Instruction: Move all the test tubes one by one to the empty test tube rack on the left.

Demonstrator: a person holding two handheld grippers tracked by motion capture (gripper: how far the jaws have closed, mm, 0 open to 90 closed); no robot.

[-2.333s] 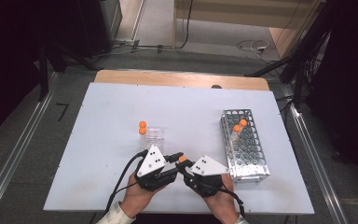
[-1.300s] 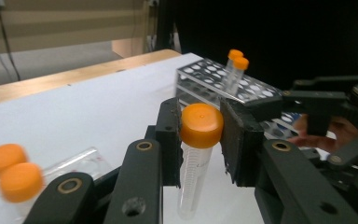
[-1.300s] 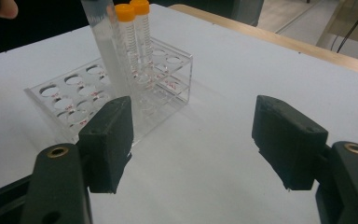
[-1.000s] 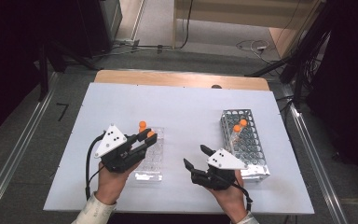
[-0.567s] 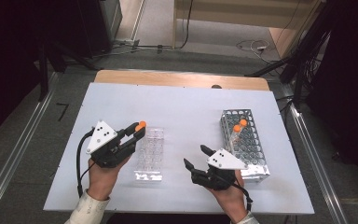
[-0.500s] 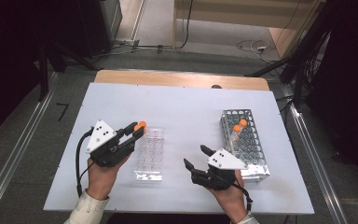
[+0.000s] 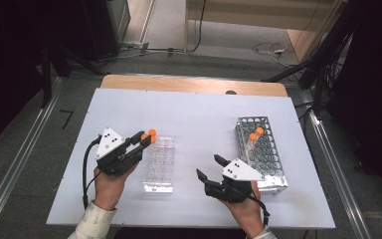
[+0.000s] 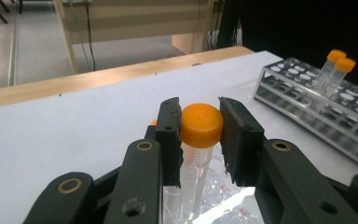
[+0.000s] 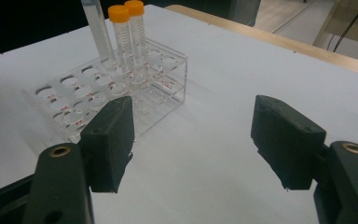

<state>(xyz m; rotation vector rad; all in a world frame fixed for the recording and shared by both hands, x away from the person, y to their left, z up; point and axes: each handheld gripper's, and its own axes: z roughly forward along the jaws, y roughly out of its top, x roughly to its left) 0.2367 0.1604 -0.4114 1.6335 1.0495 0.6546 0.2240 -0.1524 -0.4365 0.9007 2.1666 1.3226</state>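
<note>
My left gripper (image 7: pixel 143 139) (image 8: pixel 199 122) is shut on the orange cap of a clear tube (image 8: pixel 200 125), holding it upright over the far end of the clear plastic rack (image 7: pixel 160 164) (image 9: pixel 107 98). In the right gripper view that raised tube (image 9: pixel 95 28) reaches down to the rack's end row beside two orange-capped tubes (image 9: pixel 126 28) standing in it. My right gripper (image 7: pixel 208 168) (image 9: pixel 191 140) stands open and holds nothing, low over the table between the two racks. The metal rack (image 7: pixel 268 159) (image 8: pixel 307 102) holds two more orange-capped tubes (image 7: pixel 256 133) (image 8: pixel 335 65).
The white table (image 7: pixel 199 114) has a wooden strip (image 7: pixel 194 84) along its far edge. Bare tabletop lies between the racks and behind them. Cables and dark equipment stand on the floor beyond the table.
The grippers, close together at the front middle earlier, have parted. The left carried the tube to the clear rack and then shifted slightly left. The right drew back to the right and stayed open.
</note>
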